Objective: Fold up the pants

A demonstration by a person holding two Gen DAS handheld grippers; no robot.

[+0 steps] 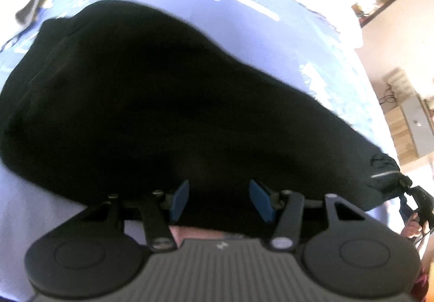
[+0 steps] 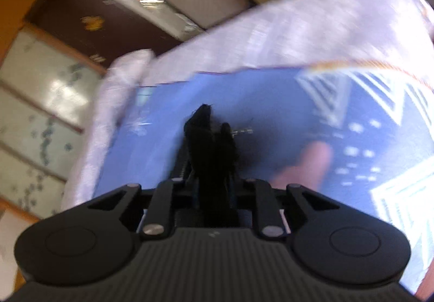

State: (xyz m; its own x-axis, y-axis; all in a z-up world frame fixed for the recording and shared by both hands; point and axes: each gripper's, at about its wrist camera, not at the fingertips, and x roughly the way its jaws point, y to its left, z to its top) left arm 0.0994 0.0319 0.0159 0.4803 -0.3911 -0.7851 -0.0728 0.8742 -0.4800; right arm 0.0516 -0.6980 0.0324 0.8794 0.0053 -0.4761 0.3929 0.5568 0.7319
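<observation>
Pants point(image 1: 152, 101), black and soft, lie in a broad heap on a blue patterned bedspread point(image 1: 312, 38), spread away from the left gripper point(image 1: 221, 200) toward the far left; nearest the lens, the left gripper's blue pads point(image 1: 180, 197) stand apart with dark cloth lying across the gap, spread and not gripping, so nothing on this side holds the fabric; at the lower right of that view one end of the garment tapers to a bunched tip with a thin pale stripe, where the other tool and a bit of the person's hand show at the frame edge; in the right wrist view the right gripper point(image 2: 214, 166) has its fingers drawn together on a narrow tuft of black cloth that sticks up between them, pinching a small bite of the pants; that small bite looks like the main risk, since a pull or lift could slide the tuft free and drop the end; with only one end held, the loose bulk may drag, twist or bunch rather than fold flat, and the smooth bedspread could let the whole heap slip; both views are blurred, so seams and edges are hard to tell; beyond the pinch lies open blue bedspread with white geometric print, then a white quilted cover point(image 2: 312, 30) at its far edge; farther still, a dark wooden cabinet point(image 2: 89, 17) and glass panels stand well apart from the work, blocking nothing.
</observation>
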